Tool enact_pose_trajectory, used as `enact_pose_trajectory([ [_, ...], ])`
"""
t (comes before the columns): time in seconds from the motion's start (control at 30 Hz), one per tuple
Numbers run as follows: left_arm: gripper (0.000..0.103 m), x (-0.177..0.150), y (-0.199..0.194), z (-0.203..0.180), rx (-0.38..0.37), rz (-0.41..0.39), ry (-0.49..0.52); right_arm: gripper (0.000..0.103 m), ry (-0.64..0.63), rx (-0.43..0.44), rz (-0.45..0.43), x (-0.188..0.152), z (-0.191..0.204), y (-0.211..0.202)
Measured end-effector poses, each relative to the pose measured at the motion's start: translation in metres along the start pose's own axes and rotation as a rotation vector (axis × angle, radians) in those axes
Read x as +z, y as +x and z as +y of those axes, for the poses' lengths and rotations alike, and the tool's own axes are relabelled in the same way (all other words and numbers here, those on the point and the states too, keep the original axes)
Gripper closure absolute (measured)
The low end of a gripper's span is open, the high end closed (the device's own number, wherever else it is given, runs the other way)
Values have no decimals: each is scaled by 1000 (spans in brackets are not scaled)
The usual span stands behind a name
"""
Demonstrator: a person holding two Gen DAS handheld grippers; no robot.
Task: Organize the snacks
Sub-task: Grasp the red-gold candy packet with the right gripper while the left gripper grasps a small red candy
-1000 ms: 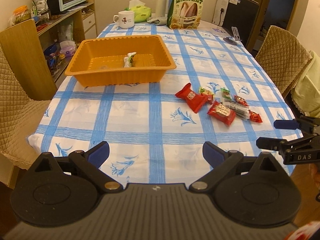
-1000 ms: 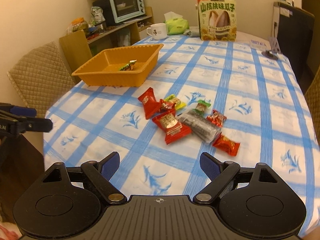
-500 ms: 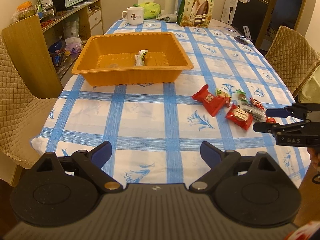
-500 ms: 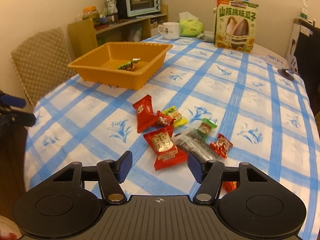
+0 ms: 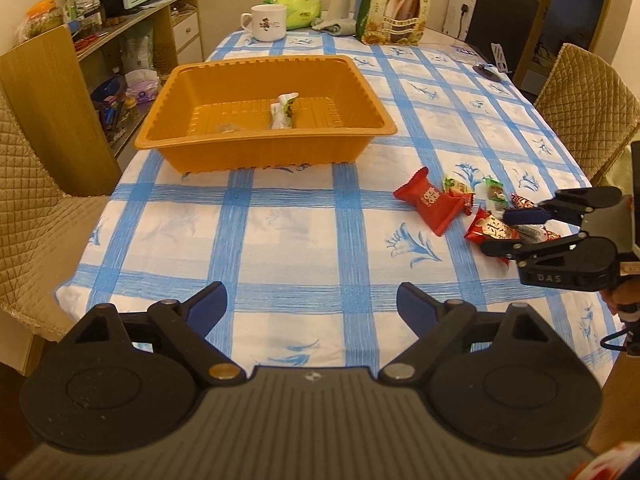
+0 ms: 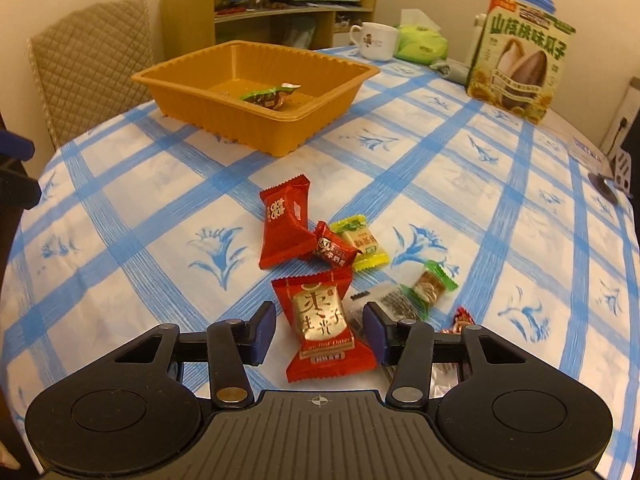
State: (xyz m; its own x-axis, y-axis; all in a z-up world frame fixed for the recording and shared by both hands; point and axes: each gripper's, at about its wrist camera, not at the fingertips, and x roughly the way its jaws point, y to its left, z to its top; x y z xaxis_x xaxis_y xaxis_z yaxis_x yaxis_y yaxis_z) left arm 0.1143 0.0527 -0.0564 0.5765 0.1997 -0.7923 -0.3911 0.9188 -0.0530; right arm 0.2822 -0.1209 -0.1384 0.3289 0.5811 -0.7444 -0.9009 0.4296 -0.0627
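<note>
The right tool [image 6: 319,334] is closing around the red-and-gold snack packet [image 6: 325,326], well short of the orange tray [image 6: 338,98]; its pads aren't touching yet. Best pinch the packet's middle, clear of the clear wrapper [image 6: 394,304] alongside. The left tool [image 5: 312,306] hangs wide, narrowing, empty.

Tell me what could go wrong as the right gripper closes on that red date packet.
1. The right gripper is closing around the red date packet, pads not yet touching; its puffy, glossy wrapper may squirt out.
2. The clear dark packet lies against that packet by the right finger and may get pinched or dragged along.
3. The orange tray sits across the table, so a weak grip could drop the packet in transit.
</note>
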Motion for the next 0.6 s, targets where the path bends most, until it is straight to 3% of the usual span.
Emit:
enact_pose_trajectory([
  [0.13, 15, 6, 7, -8, -21, 1, 32, 57, -41, -22, 3, 1, 6, 5],
  [0.4, 19, 21, 22, -29, -75, -13, 117, 78, -95, -36, 7, -2, 14, 4],
  [0.6, 24, 36, 36, -50, -121, -29, 197, 80, -3, -23, -19, -5, 7, -10],
])
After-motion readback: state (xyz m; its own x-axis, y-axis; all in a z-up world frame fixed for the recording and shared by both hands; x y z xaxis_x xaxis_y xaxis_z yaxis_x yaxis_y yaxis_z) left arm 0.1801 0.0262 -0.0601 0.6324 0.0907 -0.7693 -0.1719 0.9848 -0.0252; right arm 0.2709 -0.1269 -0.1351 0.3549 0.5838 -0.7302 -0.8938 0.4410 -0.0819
